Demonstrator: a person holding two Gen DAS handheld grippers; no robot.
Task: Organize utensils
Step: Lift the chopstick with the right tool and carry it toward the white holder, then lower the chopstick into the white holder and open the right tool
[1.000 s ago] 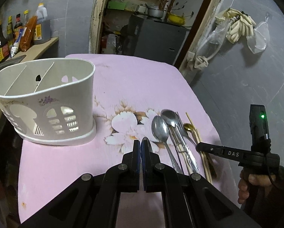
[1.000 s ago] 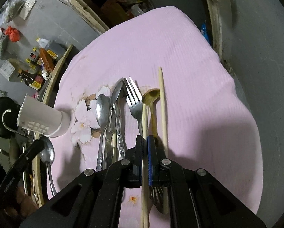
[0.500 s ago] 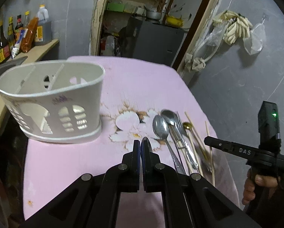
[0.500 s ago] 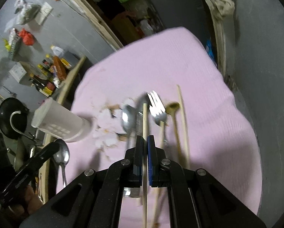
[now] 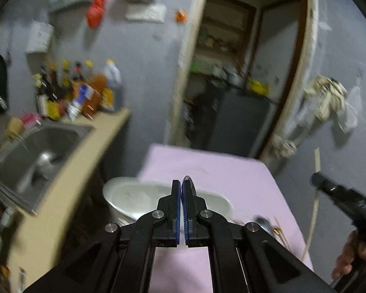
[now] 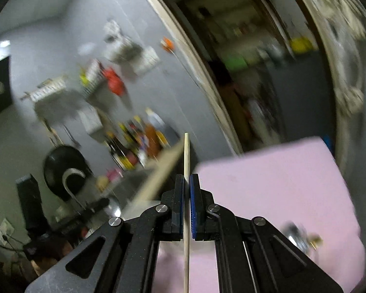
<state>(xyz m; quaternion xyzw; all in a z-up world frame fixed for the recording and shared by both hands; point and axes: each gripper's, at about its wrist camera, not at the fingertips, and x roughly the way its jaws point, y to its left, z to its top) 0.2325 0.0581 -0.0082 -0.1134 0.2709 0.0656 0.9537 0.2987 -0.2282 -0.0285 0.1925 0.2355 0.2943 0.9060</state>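
**Chopstick gripped above the pink table**

The wooden chopstick (image 6: 186,195) stands nearly upright, pinched between the closed jaws of the right gripper (image 6: 187,183), raised above the pink tablecloth (image 6: 280,183). The left gripper (image 5: 181,190) is closed on a spoon (image 5: 189,180), only its tip visible, above the white utensil caddy (image 5: 134,195). Remaining cutlery (image 5: 266,222) lies blurred near the table's right edge.

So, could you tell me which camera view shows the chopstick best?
The right wrist view: the chopstick runs sharp and straight between the closed fingers of the right hand-held gripper. The left wrist view shows it only at the far right edge, thin, blurred and partly hidden.
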